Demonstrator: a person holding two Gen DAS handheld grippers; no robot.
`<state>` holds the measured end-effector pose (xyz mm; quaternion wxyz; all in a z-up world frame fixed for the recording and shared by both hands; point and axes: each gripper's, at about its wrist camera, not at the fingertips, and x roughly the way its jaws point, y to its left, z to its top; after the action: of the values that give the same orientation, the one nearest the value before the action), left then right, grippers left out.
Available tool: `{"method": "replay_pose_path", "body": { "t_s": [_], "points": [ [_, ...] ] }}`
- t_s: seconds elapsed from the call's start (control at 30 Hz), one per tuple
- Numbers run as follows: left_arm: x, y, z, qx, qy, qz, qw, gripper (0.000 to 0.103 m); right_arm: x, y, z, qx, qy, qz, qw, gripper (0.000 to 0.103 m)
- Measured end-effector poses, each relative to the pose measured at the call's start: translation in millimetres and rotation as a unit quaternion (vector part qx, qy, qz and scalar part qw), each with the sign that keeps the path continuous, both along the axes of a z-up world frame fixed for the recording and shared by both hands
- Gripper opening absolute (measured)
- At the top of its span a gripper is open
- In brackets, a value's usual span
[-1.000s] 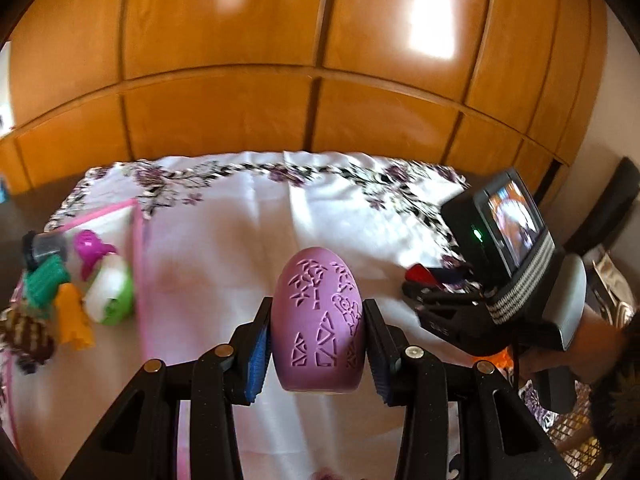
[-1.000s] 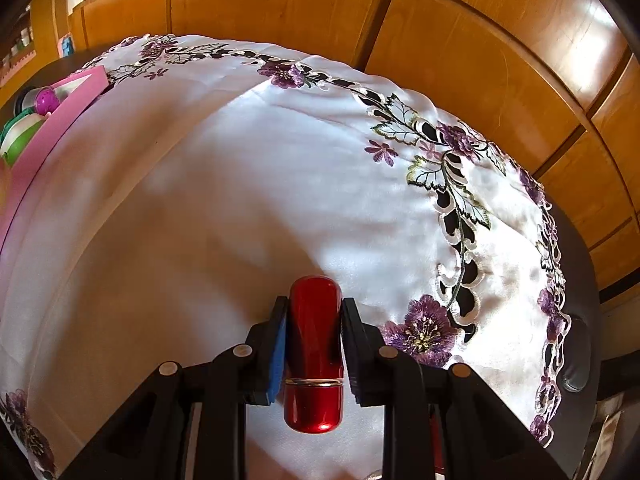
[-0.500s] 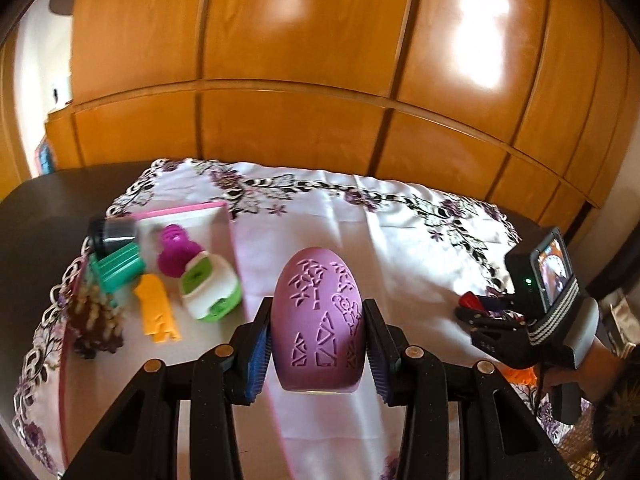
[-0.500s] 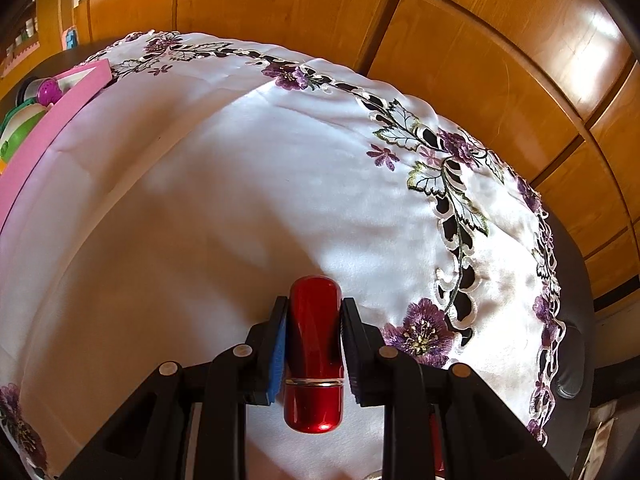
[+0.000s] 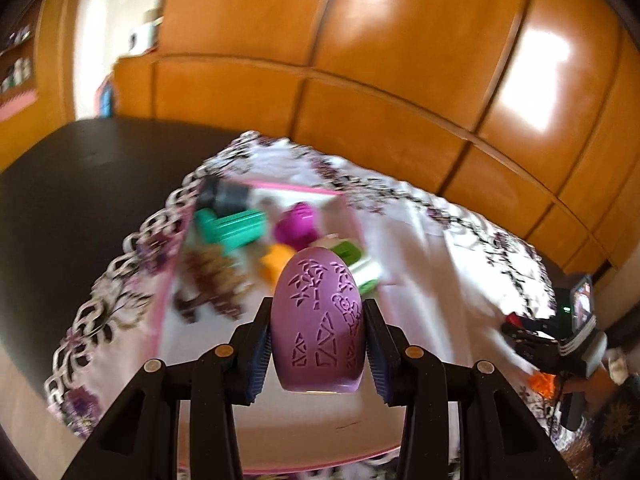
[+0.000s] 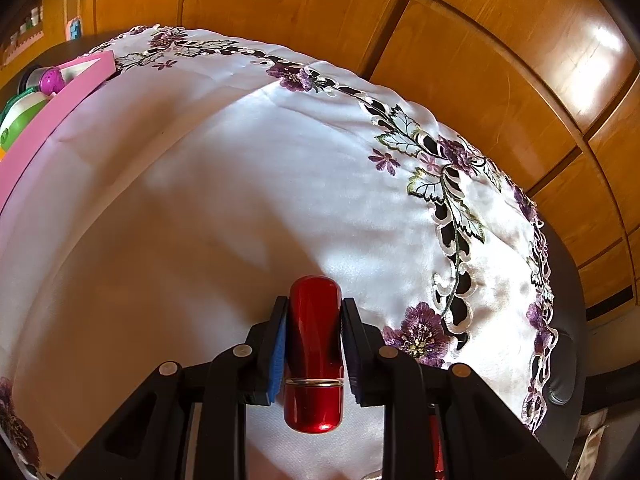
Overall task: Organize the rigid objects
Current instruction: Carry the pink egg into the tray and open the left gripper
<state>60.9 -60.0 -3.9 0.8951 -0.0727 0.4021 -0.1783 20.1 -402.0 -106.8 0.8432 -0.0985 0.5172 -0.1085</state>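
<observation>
left gripper [image 5: 318,334]: clamped on purple egg [image 5: 319,320]; pink tray [image 5: 160,304] rim just ahead
right gripper [image 6: 314,338]: clamped on red tube [image 6: 314,350]; bare tablecloth [image 6: 240,184] ahead

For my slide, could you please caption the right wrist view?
Right gripper clamps a red tube above the white cloth.

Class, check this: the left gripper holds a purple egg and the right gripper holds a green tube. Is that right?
Not quite. The left gripper does hold the purple egg, but the right gripper holds a red tube, as the right wrist view shows.
</observation>
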Motion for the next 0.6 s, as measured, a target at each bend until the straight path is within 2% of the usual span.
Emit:
{"method": "replay_pose_path", "body": {
  "t_s": [0.2, 0.6],
  "points": [
    [2.7, 29.0, -20.8, -0.005, 0.03, 0.029, 0.9991, 0.042, -0.4, 0.5, 0.1, -0.005, 0.0, 0.003, 1.0, 0.024],
    [20.5, 33.9, -49.7, 0.038, 0.056, 0.036, 0.9971, 0.04, -1.0, 2.3, -0.1, -0.013, 0.0, 0.006, 1.0, 0.024]
  ]
}}
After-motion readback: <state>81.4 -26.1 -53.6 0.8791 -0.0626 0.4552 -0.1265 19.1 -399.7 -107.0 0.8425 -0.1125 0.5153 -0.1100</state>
